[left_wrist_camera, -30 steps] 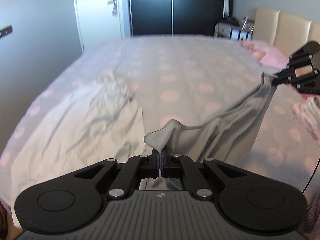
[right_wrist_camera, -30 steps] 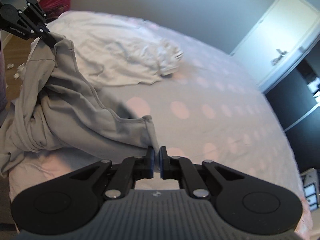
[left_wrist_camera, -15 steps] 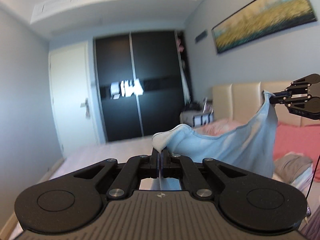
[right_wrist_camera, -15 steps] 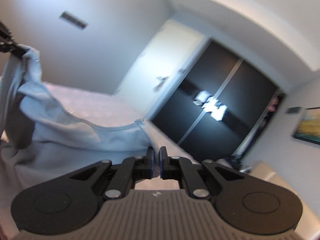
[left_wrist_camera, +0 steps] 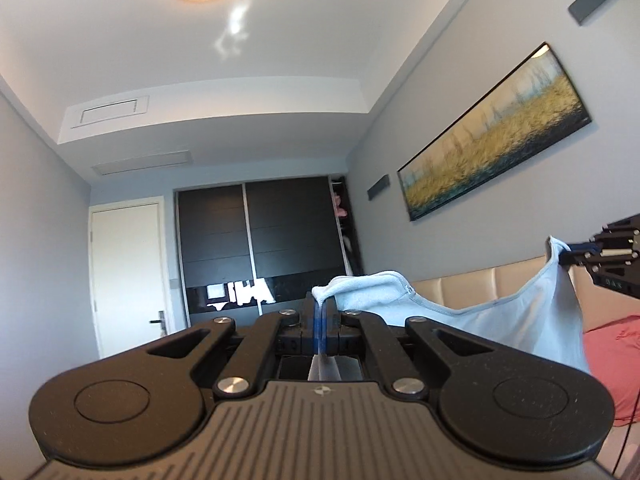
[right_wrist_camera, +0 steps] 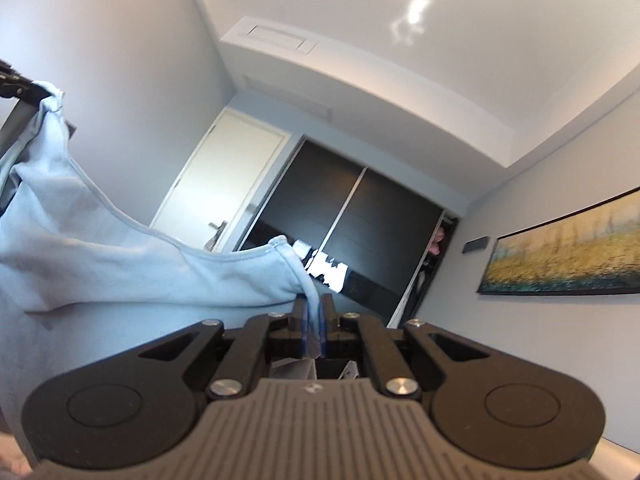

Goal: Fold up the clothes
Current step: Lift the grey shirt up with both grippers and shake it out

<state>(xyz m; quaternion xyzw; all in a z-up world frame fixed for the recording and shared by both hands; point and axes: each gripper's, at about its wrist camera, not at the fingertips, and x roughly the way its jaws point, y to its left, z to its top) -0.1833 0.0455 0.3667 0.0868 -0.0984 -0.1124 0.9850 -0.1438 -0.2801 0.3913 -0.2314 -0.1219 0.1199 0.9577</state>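
**Pale blue garment held up between both grippers**

I have the left gripper [left_wrist_camera: 319,312] clamped tight on one hemmed corner of the pale blue garment [left_wrist_camera: 516,320]; the cloth bunches over its fingertips and a strip of it runs back between the closed jaws. My right gripper [right_wrist_camera: 313,312] pinches another hemmed corner the same way, jaws nearly together with fabric between them. The garment hangs in the air between the two, its stitched edge sagging in a curve from one grip to the other and the body of the cloth dropping below. Both grippers point slightly upward into the room. Beyond the cloth I see the padded headboard [left_wrist_camera: 480,284] and a red pillow [left_wrist_camera: 612,364], the dark sliding wardrobe [left_wrist_camera: 260,252], a white door [left_wrist_camera: 128,272] and a landscape painting [left_wrist_camera: 496,136] on the wall.
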